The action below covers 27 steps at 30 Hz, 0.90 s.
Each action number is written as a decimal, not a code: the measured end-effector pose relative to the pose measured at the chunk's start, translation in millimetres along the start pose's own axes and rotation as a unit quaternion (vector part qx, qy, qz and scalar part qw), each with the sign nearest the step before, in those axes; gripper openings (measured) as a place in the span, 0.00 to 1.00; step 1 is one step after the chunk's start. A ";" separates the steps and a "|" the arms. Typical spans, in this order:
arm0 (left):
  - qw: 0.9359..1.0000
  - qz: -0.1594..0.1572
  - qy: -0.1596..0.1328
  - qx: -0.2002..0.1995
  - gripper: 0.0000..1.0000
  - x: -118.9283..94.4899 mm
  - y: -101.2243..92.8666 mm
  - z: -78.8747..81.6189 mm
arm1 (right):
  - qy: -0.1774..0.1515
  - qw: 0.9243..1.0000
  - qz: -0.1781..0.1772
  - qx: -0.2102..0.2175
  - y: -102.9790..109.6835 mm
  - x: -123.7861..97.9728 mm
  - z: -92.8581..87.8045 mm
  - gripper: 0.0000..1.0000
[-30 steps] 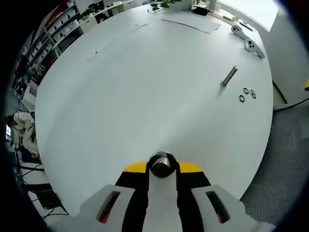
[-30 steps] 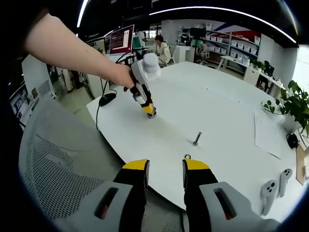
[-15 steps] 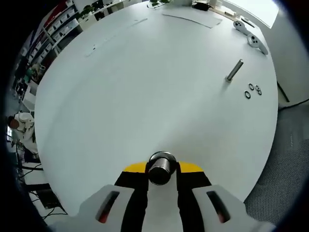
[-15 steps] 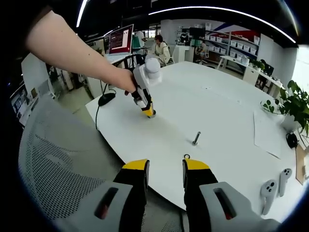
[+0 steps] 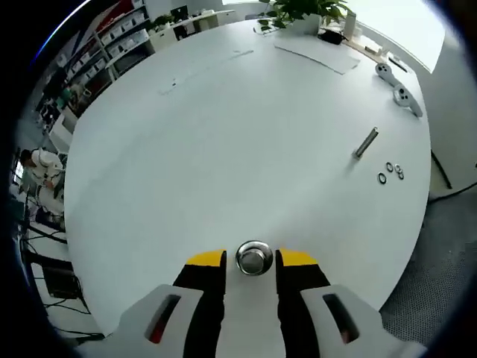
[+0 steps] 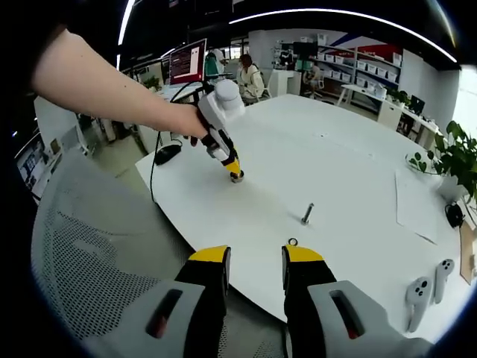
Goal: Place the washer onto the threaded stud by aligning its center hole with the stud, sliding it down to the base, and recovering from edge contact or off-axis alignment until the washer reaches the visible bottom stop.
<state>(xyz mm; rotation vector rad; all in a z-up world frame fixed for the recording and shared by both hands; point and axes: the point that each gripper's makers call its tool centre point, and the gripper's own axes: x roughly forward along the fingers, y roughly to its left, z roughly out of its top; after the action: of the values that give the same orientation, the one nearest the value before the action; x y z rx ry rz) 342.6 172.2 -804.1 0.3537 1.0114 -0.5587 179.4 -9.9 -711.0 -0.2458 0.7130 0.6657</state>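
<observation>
The washers (image 5: 390, 172) near the worktop (image 5: 223, 134) edge are too small for their holes to be judged.

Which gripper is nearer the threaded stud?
Right. The right gripper sits just short of the threaded stud; the left gripper is farther off, across the table.

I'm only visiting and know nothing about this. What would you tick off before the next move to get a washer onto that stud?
1. Stud standing up on the table: ok.
2. Washers lying loose beside the stud: ok.
3. Right tool open and empty, ready to pick: ok.
4. A washer gripped: not ok, none held yet.
5. Left tool away from the stud: ok; it is shut on a round metal piece, and what that piece is: cannot tell.
6. Washer hole lined up over the stud: not ok.
</observation>
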 end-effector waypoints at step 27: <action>0.992 -0.028 -0.109 -0.057 0.32 -87.6 -72.1 -37.0 | -0.014 1.000 0.009 0.005 1.9 -1.9 4.2 0.30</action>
<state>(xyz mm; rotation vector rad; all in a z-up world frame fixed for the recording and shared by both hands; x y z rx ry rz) 238.4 157.4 -747.8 0.1589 0.8392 -0.5746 179.3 -7.5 -706.6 -0.2202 0.6926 0.6805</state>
